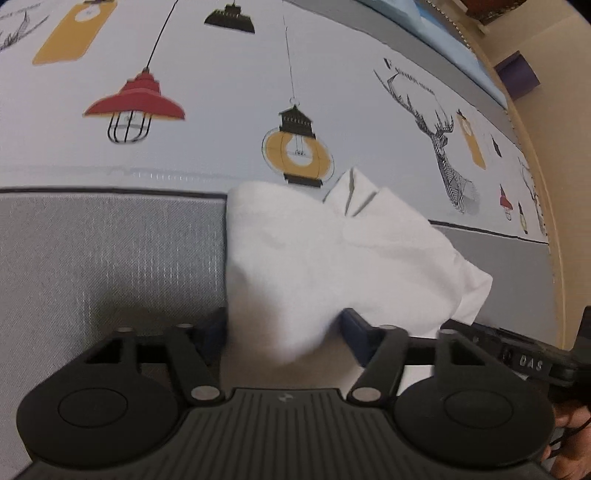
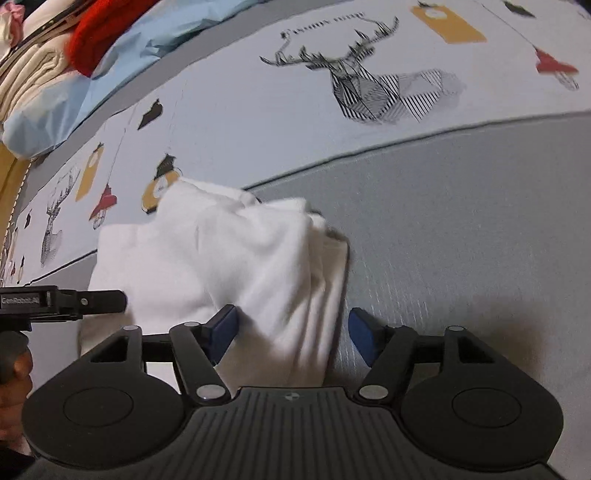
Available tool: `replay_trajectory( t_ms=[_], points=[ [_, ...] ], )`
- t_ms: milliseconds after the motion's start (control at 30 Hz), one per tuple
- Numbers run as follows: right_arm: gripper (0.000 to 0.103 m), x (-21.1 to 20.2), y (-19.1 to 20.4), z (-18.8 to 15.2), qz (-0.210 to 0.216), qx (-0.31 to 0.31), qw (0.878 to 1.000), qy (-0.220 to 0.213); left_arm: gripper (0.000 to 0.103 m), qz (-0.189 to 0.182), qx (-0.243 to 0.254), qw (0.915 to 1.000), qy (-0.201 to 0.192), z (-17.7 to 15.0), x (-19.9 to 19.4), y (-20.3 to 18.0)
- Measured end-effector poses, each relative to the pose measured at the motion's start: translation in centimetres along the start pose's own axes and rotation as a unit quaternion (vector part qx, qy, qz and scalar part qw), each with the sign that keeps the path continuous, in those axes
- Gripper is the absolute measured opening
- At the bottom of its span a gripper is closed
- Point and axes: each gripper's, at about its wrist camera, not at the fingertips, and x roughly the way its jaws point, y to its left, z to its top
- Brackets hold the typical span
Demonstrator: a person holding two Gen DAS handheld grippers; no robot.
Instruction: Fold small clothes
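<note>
White garment [image 1: 332,258], soft, light, floppy, sits between both parted grippers, left gripper [image 1: 284,332], right gripper [image 2: 291,332]; pinch 6 o'clock hem.

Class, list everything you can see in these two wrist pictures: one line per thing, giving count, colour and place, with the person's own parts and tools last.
white garment: one, white, crumpled on the cloth, lying across the border between its grey band and its printed part, its near edge between both grippers' fingers.
printed cloth: one, pale with lamp and deer prints and a grey band, covering the surface.
red fabric: one, red, top left of the right wrist view.
light blue fabric: one, light blue, beyond the cloth's far edge.
cream fabric: one, cream, folded, far left.
purple thing: one, purple, far right; too small to identify.
left gripper: one, black with blue pads, garment between the pads.
right gripper: one, same, right pad clear of the garment.
</note>
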Motion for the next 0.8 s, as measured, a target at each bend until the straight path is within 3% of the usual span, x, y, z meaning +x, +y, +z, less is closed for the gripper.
replay_trajectory(
  t_ms=[100,200,367,433,467,500,567,667,800],
  points=[
    [0.022,-0.1,0.2,0.6,0.016,0.018,1.0,-0.015,0.036,-0.001,0.019,0.9998,-0.009,0.4,-0.6,0.0],
    [0.019,-0.5,0.9,1.6,0.033,0.024,0.998,-0.048,0.033,0.016,0.05,0.9976,-0.046,1.1,-2.4,-0.9],
    [0.019,-2.3,3.4,3.6,0.079,0.001,0.989,-0.125,0.032,0.049,0.095,0.9811,-0.161,2.1,-6.8,-1.9],
    [0.021,-2.9,4.5,4.2,0.085,-0.026,0.983,-0.162,0.039,0.06,0.088,0.9737,-0.201,2.4,-8.2,-1.6],
    [0.025,-3.1,5.0,4.5,0.073,-0.036,0.98,-0.181,0.04,0.07,0.078,0.9708,-0.216,2.7,-8.7,-1.4],
    [0.038,-3.5,5.5,4.7,0.048,-0.041,0.976,-0.206,0.043,0.079,0.069,0.9682,-0.227,3.0,-9.1,-1.3],
    [0.054,-4.1,5.6,5.0,0.016,-0.035,0.972,-0.233,0.045,0.07,0.056,0.9703,-0.225,3.0,-9.6,-0.4],
    [0.054,-4.1,5.3,5.2,0.04,-0.034,0.975,-0.216,0.045,0.045,0.062,0.9802,-0.183,2.7,-8.9,0.1],
    [0.052,-2.6,7.0,3.9,0.046,-0.105,0.983,-0.141,0.046,0.051,0.116,0.9849,-0.118,1.3,-6.9,-0.3]
  ],
)
